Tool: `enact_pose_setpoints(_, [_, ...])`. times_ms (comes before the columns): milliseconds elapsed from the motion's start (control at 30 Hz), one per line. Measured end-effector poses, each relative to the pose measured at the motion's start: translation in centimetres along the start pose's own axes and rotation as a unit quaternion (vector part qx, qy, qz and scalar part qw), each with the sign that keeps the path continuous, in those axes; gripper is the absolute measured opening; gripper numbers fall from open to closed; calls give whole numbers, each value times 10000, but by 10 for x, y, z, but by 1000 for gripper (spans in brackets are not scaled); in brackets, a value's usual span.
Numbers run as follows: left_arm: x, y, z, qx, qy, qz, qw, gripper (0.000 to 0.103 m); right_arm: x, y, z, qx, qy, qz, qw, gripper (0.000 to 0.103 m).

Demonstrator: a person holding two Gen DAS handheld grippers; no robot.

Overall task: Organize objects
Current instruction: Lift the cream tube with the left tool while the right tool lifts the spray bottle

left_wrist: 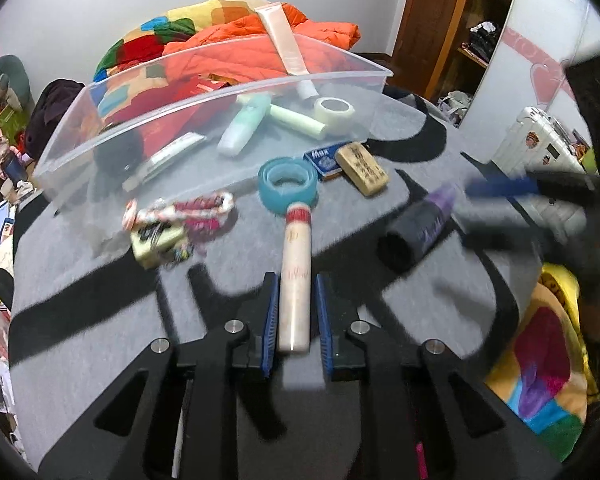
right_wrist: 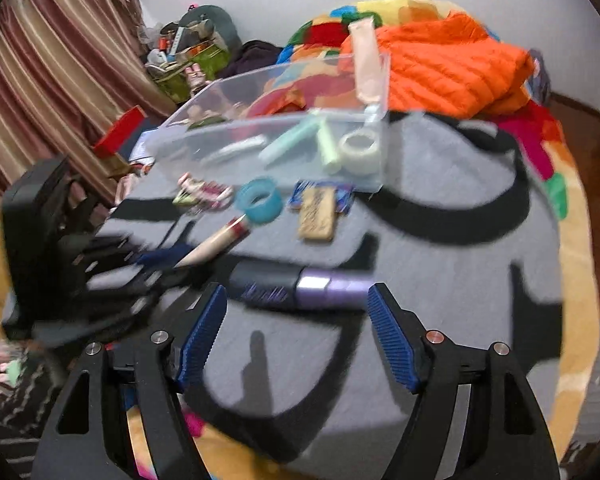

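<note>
The left hand-held gripper (left_wrist: 296, 312) is clenched on a cream tube (left_wrist: 296, 276) (red-banded cap forward) near the bed's (left_wrist: 100, 280) front edge. The right hand-held gripper (right_wrist: 296, 320) hangs released over the purple bottle (right_wrist: 300, 286). Next, I judge: carry the tube into the clear bin (left_wrist: 228, 96).

Cream tube (left_wrist: 296, 280), teal tape ring (left_wrist: 288, 184), grey-black cloth (left_wrist: 100, 320).

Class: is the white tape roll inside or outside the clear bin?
Inside: the white tape roll lies on the floor of the clear bin, behind its front wall.
</note>
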State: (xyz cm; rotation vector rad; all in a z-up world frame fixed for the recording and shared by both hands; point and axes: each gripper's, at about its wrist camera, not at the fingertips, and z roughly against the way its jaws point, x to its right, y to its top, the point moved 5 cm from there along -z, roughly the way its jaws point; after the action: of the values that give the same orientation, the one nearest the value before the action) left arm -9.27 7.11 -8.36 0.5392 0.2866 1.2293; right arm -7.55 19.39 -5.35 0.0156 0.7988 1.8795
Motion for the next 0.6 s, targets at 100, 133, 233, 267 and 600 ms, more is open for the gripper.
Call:
enact_pose_setpoints(100, [3, 12, -10, -123, -53, -46, 9999, 17, -2, -9, -7, -145, 236, -154, 9995, 70])
enact_pose_setpoints(133, [6, 14, -12, -140, -31, -97, 9998, 21, -1, -8, -9, -149, 232, -213, 9994, 70])
enact_pose_setpoints(233, [17, 20, -17, -144, -33, -310, 9994, 33, 8, -2, -19, -168, 355, -588, 9975, 70])
enact_pose_setpoints(267, [20, 21, -19, -157, -64, -345, 9993, 34, 12, 0, -21, -169, 418, -735, 9963, 70])
enact_pose_setpoints(600, [36, 10, -12, 1, -181, -494, 9986, 40, 14, 17, -37, -93, 205, -781, 9967, 71])
